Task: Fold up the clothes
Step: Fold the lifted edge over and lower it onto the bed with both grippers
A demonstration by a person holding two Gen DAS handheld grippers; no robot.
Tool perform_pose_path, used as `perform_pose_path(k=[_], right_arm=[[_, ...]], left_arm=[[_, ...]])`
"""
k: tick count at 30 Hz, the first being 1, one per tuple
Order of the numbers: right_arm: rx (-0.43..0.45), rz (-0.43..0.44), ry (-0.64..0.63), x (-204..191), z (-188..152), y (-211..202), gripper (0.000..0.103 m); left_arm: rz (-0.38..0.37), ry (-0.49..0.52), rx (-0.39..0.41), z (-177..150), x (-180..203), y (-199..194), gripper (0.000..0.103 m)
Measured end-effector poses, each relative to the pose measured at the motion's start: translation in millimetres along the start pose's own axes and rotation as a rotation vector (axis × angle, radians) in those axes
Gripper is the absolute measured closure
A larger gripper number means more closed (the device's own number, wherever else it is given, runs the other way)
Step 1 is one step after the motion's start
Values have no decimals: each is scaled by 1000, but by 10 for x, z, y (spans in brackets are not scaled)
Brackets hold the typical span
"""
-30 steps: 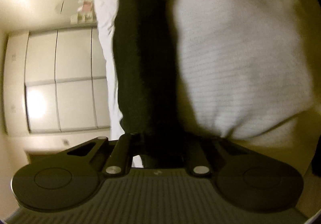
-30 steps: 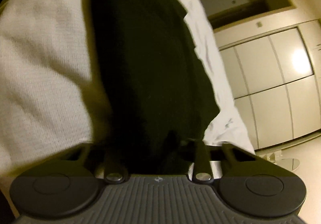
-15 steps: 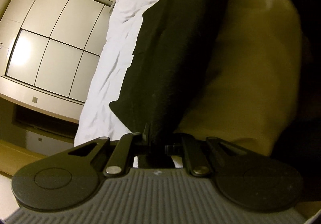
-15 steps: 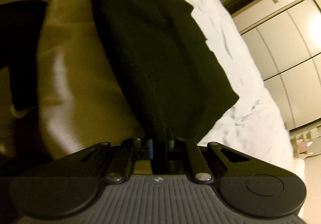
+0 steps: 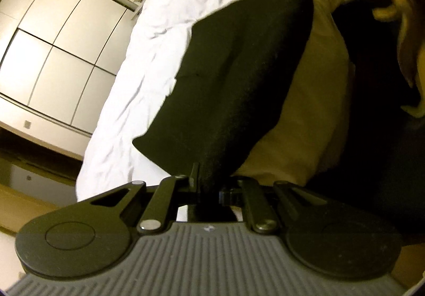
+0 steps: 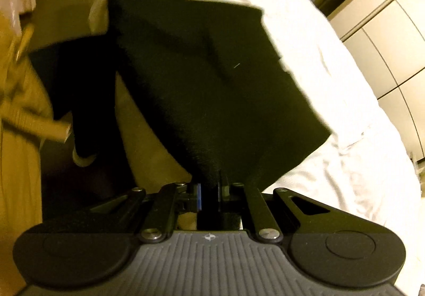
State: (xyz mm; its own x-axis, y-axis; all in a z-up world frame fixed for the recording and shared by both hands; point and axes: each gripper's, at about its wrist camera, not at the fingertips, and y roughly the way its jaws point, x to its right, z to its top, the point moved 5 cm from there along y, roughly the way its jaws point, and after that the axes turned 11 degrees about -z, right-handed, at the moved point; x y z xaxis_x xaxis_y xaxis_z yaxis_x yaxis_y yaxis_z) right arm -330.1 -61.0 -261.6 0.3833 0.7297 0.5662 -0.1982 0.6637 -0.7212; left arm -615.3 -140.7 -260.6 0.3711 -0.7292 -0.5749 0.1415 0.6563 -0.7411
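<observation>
Left wrist view: a black garment (image 5: 239,78) fills the middle of the frame, held up in the air above a white bed (image 5: 148,57). It hangs as a broad, limp panel with a soft crease down its length, and one loose corner droops toward the bed at lower left. The cloth looks matte and fairly thick, perhaps knit or fleece, so expect it to be light, floppy and not slippery; it will sag wherever you do not support it.

Your left tongs (image 5: 208,188) are closed on an edge of the garment, the cloth bunched between the jaws. In the right wrist view, your right tongs (image 6: 209,196) are likewise closed on the garment (image 6: 212,78), which spreads out above them as a wide dark sheet over the bed (image 6: 332,99). Both grips look to sit near an edge or corner, which is the sensible place to hold: two corners of one edge keep the panel spread and let it be laid flat.

Beyond the bed stands a pale wardrobe (image 5: 53,38) with panelled doors. A tan pillow or cushion (image 5: 305,120) sits just beside the garment on the other side; what it is exactly is unclear.
</observation>
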Motion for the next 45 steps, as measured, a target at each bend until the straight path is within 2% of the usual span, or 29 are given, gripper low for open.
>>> perform_pose_path(k=[4, 6, 9, 11, 12, 14, 15, 17, 20, 24, 28, 29, 30, 31, 32, 34, 39, 40, 42, 45], right_arm=[[31, 57, 74, 719, 255, 64, 96], [42, 78, 116, 1072, 358, 179, 96], [37, 79, 195, 1607, 486, 509, 90], [27, 27, 285, 1983, 509, 806, 79], [19, -9, 357, 2217, 533, 998, 79], [6, -44, 518, 2608, 516, 1309, 68], [12, -33, 615, 2767, 470, 1438, 65], [19, 29, 778, 2928, 337, 1633, 54], [-6, 145, 932, 2848, 28, 1856, 45], [-62, 312, 1134, 2680, -280, 2236, 43], [-119, 411, 1287, 2472, -419, 2550, 40], [-130, 438, 1309, 2436, -410, 2639, 40], [-131, 450, 1311, 2373, -384, 2695, 42], [-132, 463, 1313, 2310, -358, 2750, 57], [-132, 466, 1310, 2256, -331, 2792, 85], [-96, 409, 1266, 2263, -267, 2701, 89], [121, 271, 1157, 2472, -34, 2269, 91], [140, 245, 1144, 2520, -14, 2232, 92], [158, 197, 1138, 2616, -4, 2243, 92], [118, 185, 1155, 2636, -47, 2509, 92]], left_arm=[[-62, -67, 45, 106, -693, 99, 91], [-85, -143, 72, 184, -1129, 229, 84], [-83, -277, 101, 209, -1769, 605, 75], [-87, -408, 113, 163, -2160, 901, 70], [-75, -487, 115, 133, -2351, 1045, 70], [-63, -643, 129, 20, -2646, 1268, 69], [-78, -726, 139, -63, -2734, 1353, 65], [-126, -881, 158, -238, -2825, 1514, 62], [-222, -1061, 177, -481, -2775, 1721, 55], [-333, -1260, 203, -733, -2630, 1996, 43], [-391, -1383, 220, -855, -2586, 2245, 42], [-408, -1404, 229, -857, -2576, 2294, 47], [-423, -1421, 240, -853, -2564, 2335, 59], [-416, -1420, 244, -831, -2557, 2365, 70], [-384, -1396, 241, -794, -2555, 2375, 95], [-339, -1352, 267, -730, -2569, 2314, 96], [-225, -1278, 382, -631, -2746, 2115, 96], [-203, -1268, 400, -621, -2793, 2104, 96], [-189, -1272, 415, -634, -2875, 2157, 96], [-183, -1289, 346, -690, -2897, 2477, 96]])
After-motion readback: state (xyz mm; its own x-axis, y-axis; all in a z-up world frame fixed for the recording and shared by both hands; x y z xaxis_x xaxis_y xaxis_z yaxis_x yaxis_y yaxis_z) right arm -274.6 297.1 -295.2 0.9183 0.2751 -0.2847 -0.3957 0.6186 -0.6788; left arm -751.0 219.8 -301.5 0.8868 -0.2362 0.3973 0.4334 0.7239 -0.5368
